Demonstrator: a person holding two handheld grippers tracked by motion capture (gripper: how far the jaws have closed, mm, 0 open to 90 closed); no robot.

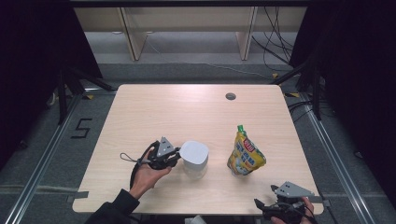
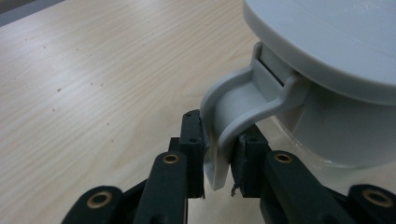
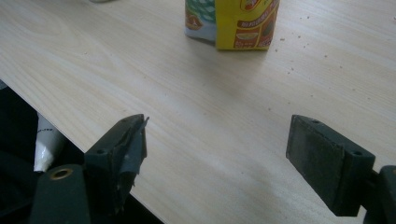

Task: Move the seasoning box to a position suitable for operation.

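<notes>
Nearest to us, at the table's (image 1: 140, 107) near right edge, our right gripper (image 1: 286, 208) waits with its jaws wide apart over bare wood, nothing between them; in the right gripper view (image 3: 219, 154) the yellow refill pouch (image 3: 232, 22) stands a little beyond them. On the near left, our left gripper (image 1: 173, 156) has its jaws clamped on the grey handle (image 2: 233, 116) of the white lidded jug (image 1: 194, 157), the pads pressing the handle's lower end from both sides. The jug stands upright near the middle of the table's near half, its lid (image 2: 336, 37) down, with the pouch (image 1: 245, 154) upright to its right, apart from it.

We judge that we are at the grasping step: the jug is secured by its handle, the pouch untouched. Next, we think, the right gripper must reach forward to the pouch and close on its body or green cap (image 1: 241, 127), while the left steadies the jug so it does not tip.
</notes>
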